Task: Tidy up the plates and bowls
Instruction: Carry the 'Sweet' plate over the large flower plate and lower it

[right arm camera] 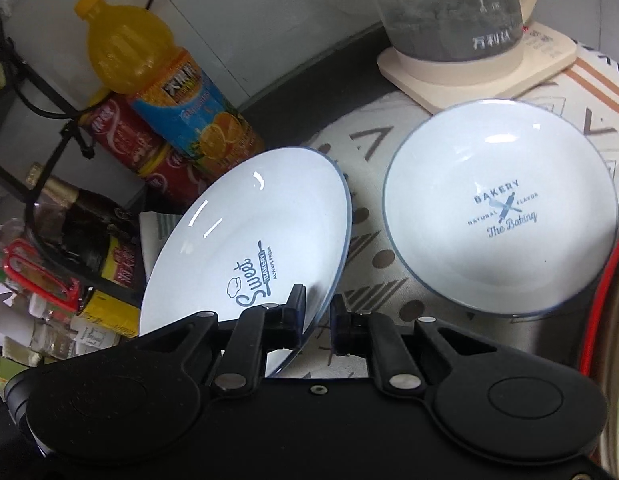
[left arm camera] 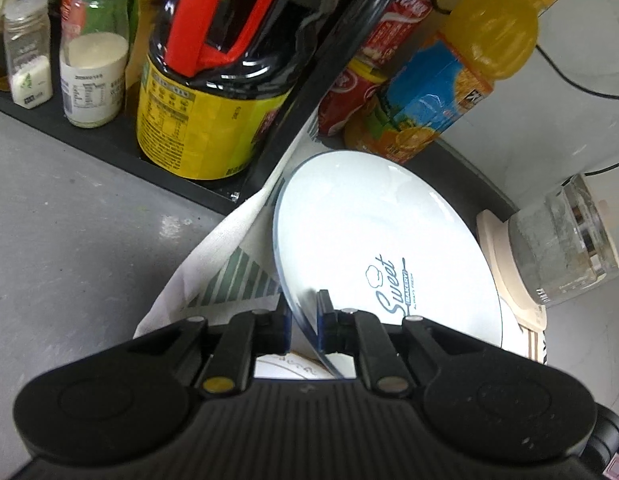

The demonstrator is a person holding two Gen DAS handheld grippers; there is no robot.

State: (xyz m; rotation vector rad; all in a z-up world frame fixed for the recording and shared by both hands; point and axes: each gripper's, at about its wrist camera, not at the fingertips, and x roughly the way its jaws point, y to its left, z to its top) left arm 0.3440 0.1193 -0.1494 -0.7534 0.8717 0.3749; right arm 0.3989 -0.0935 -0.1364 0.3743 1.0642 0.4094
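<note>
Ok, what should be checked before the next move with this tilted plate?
1. Left gripper shut on the Sweet plate rim: ok.
2. Right gripper straddles that rim; whether it is clamped: cannot tell.
3. Plate level: not ok, it is tilted.
4. Bakery dish lying free on the tablecloth: ok.
5. Clearance from the juice bottle behind the plate: cannot tell.

Grey countertop (left arm camera: 69,220), black shelf ledge (left arm camera: 109,140), pale wall panel (left arm camera: 569,112), patterned cloth (right arm camera: 389,280)
</note>
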